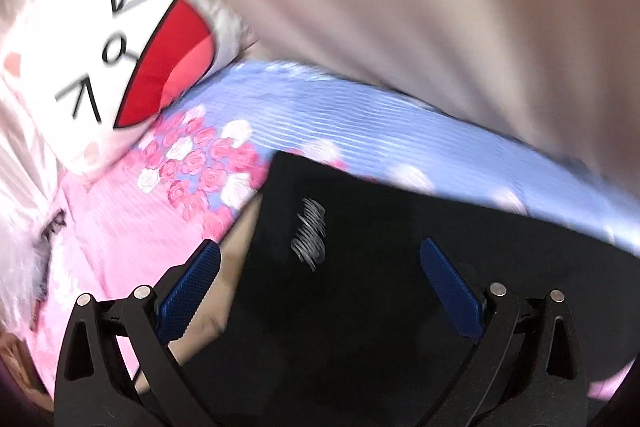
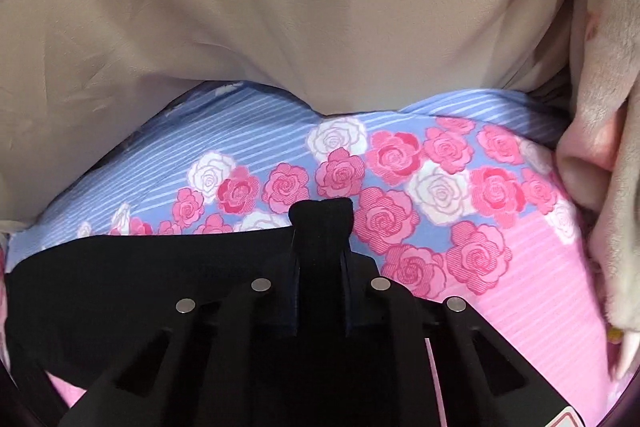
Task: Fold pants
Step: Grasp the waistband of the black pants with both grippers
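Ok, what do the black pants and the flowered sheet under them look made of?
Black pants: seemingly a soft matte knit, no sheen, bunching into a tuft in the shut right claw. Flowered sheet: likely thin woven cotton, printed roses and stripes, matte.

pants (image 2: pixel 120 291): matt black cloth, smooth, I see no sheen
bedsheet (image 2: pixel 400 167): printed woven cloth, fine ribbing
blanket (image 2: pixel 280 7): beige, soft matt fabric
pillow (image 1: pixel 80 39): white plush, upper left
left gripper (image 1: pixel 320 263) pads: blue, textured
rivets: bright metal
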Available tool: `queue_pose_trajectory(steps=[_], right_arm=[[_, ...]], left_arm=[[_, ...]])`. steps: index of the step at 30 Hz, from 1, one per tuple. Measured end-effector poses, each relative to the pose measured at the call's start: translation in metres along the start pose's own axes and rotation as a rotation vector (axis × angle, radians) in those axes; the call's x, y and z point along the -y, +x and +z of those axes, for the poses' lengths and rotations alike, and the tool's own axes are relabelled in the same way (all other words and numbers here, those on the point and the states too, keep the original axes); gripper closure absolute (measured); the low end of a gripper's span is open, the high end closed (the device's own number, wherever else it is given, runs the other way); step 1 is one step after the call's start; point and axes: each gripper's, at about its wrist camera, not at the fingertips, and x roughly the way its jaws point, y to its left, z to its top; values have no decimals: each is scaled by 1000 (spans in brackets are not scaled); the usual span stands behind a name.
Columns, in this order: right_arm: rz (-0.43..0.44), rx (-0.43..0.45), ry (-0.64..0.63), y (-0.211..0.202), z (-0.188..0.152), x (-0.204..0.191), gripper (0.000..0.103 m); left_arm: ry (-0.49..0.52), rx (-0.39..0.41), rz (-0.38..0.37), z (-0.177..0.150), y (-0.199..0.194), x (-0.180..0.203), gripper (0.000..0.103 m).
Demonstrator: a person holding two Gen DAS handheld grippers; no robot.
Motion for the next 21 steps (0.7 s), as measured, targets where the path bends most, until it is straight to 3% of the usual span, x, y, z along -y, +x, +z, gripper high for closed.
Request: queue_pose_trajectory(steps=[3,6,7,8,9,10,11,12,14,16,21], right_arm=[[-35,9,-20,-4,-5,-7,91],[-44,7,5,-6,-8,-8,90],[-48,4,10,-6,-8,-8,90],[-50,1,13,-7,-8,-10,90],[-53,0,15,-8,-8,-11,90],[-55,-1,20,-2,-1,-8,90],[-56,1,21,-4,-1,-9,90],[-57,10,20,-9,-1,-10,90],[-49,30,19,-15,-2,-19,90],[-37,67,15,-32,-1,-25,90],[29,164,-18,-102,-8,-35,91]], left_arm=[[-59,-91,-79,24,41,-17,5],[-88,-169,-100,32,73,-19,6],[-80,-170,-93,33,77,-18,13],[-51,-170,-94,34,82,-14,29],[-16,-184,-109,34,86,-9,34],[-6,-177,-112,35,86,-8,47],[-2,-169,-137,35,81,-6,70],[0,-177,-180,35,77,-5,79],[25,-135,-169,34,55,-1,83],[71,-44,-125,31,23,-2,85],[69,75,-214,11,-70,-37,86]])
